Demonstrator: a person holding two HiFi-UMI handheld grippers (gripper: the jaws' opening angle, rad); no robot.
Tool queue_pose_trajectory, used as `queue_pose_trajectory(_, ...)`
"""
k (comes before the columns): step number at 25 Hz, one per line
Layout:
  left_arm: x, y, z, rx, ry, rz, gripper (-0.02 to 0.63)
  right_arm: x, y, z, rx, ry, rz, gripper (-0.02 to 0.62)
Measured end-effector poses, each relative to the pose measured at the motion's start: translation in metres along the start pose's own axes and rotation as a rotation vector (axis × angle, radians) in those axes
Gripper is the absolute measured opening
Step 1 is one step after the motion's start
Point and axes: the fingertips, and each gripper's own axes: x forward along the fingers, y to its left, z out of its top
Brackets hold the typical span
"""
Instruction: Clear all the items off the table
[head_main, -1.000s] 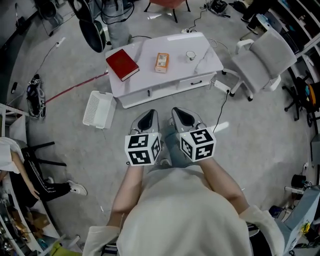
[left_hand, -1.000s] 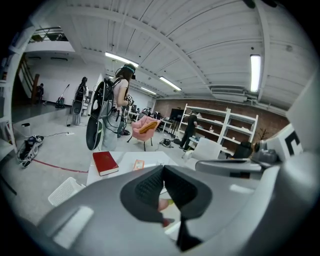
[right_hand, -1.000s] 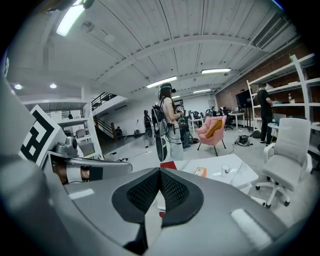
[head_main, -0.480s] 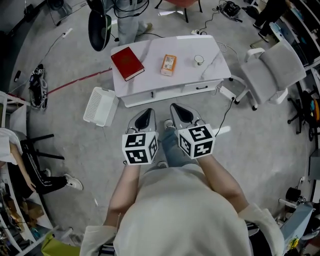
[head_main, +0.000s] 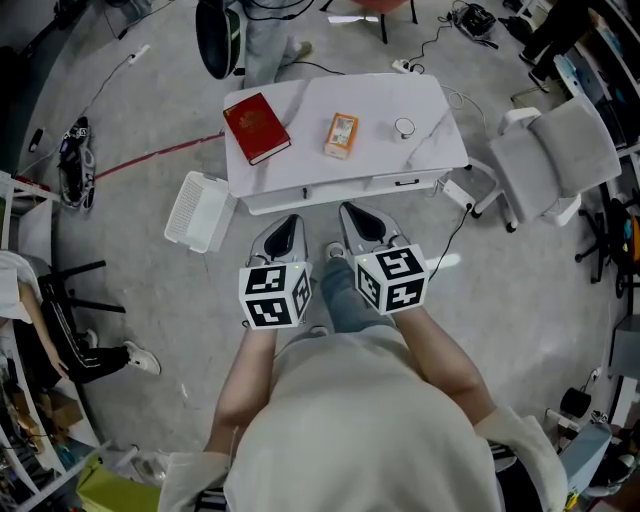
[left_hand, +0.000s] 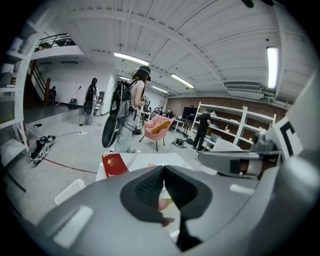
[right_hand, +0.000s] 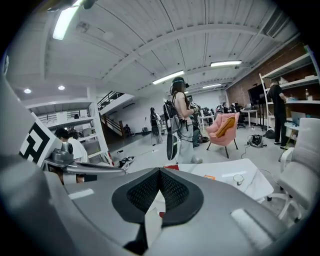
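A low white table (head_main: 400, 168) stands ahead of me. On it lie a red book (head_main: 257, 127) at the left, an orange box (head_main: 341, 135) in the middle and a small white ring-shaped thing (head_main: 404, 128) at the right. My left gripper (head_main: 289, 225) and right gripper (head_main: 359, 217) are held side by side, short of the table's near edge, both shut and empty. Past the shut left gripper (left_hand: 163, 168), the left gripper view shows the book (left_hand: 114, 164). In the right gripper view the box (right_hand: 209, 177) and ring (right_hand: 239, 177) lie beyond the shut right gripper (right_hand: 159, 171).
A white slatted basket (head_main: 197, 212) lies on the floor left of the table. A white office chair (head_main: 560, 160) stands at the right. A person with a dark bag (left_hand: 131, 107) stands behind the table near a pink chair (left_hand: 159, 127). Cables run across the floor.
Both grippers have moved forward together toward the table, which now sits nearer and more centred in the head view. Their jaws stay shut.
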Motion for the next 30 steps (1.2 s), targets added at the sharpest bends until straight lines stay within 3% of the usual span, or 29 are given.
queue_pose_trajectory(17,0.078,0.020,0.038,-0.056,0.026,0.066,0.009,0.071,-0.056,0.031,0.011,0.064,0.042,-0.003)
queue_pose_trajectory(30,0.163,0.038,0.060,-0.069,0.075,0.091,0.009,0.139,-0.123,0.039,0.041,0.138,0.007,-0.003)
